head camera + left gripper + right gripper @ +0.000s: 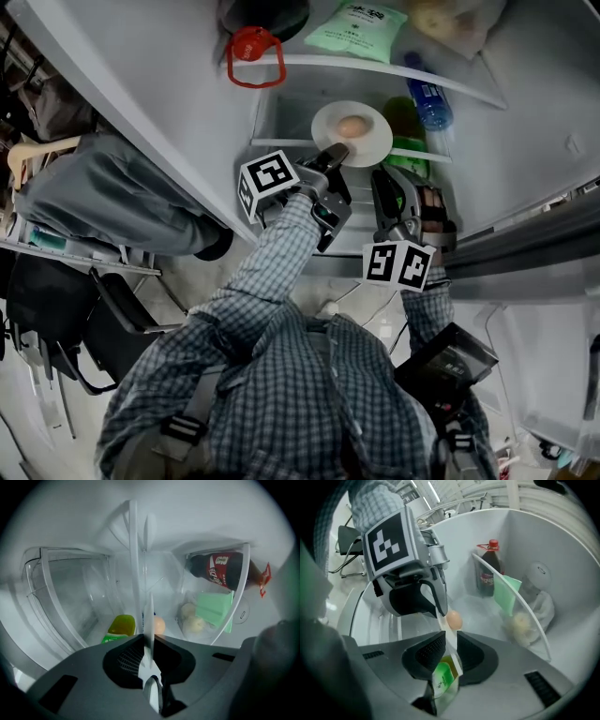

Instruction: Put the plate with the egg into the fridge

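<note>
Basically mid-insert: the fridge [525,112] is open, and the plate [373,141] hangs inside below the front edge of the upper shelf [375,66], not set down. Left gripper [333,155] pinches the near rim. Right gripper [380,178] looks clamped on the rim beside it. Green bottle [410,141] sits close by. Egg [352,126] is mid-plate. Next, I'd say: find bare shelf, lower flat, then release.

- The plate [375,136] is white; the egg [352,125] is pale brown.
- The packet [356,28] is light green.
- The ring [255,56] is red.
- One bottle [119,626] is yellow-green, and a dark bottle [220,569] has a red label.
- The shirt [281,375] has blue-grey checks.
- The marker cube [267,180] has black-and-white squares.
</note>
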### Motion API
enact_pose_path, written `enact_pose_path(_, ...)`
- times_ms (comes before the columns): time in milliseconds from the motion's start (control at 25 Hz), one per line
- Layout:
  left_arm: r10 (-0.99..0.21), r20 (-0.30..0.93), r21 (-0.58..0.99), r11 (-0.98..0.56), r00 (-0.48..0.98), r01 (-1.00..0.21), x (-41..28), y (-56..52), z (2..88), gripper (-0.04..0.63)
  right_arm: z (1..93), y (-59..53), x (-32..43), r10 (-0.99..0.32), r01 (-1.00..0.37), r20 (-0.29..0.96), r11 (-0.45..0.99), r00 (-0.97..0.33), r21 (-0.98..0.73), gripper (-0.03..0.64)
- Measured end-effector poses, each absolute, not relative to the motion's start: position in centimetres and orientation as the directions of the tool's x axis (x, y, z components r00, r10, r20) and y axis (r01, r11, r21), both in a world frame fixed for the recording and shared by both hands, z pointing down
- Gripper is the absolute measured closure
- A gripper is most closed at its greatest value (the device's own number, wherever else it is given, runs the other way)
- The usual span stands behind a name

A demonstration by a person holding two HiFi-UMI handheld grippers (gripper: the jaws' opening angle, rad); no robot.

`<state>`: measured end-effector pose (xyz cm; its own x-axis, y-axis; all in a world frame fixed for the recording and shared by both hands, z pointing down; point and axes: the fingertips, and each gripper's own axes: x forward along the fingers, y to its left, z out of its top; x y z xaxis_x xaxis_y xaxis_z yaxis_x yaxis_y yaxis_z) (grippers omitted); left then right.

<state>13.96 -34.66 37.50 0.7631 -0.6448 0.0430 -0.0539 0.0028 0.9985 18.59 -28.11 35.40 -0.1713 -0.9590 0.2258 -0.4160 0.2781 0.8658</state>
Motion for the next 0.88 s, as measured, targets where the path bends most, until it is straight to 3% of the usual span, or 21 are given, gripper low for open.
enact_pose_path(320, -0.648, 0.038, 0.999, 0.007, 0.761, -0.045, 13.9, -34.9, 37.6, 0.568, 36.9, -29.6, 17.6, -0.953, -0.194, 0.252, 0.283, -0.168, 0.939, 0.555)
enact_pose_path(880, -0.647, 0.025, 1.000, 0.010, 0.762, -0.023, 14.1, -35.0, 37.7, 0.568, 37.6, -30.8, 16.4, -0.957, -0.067, 0.219, 0.235, -0.191, 0.970, 0.558)
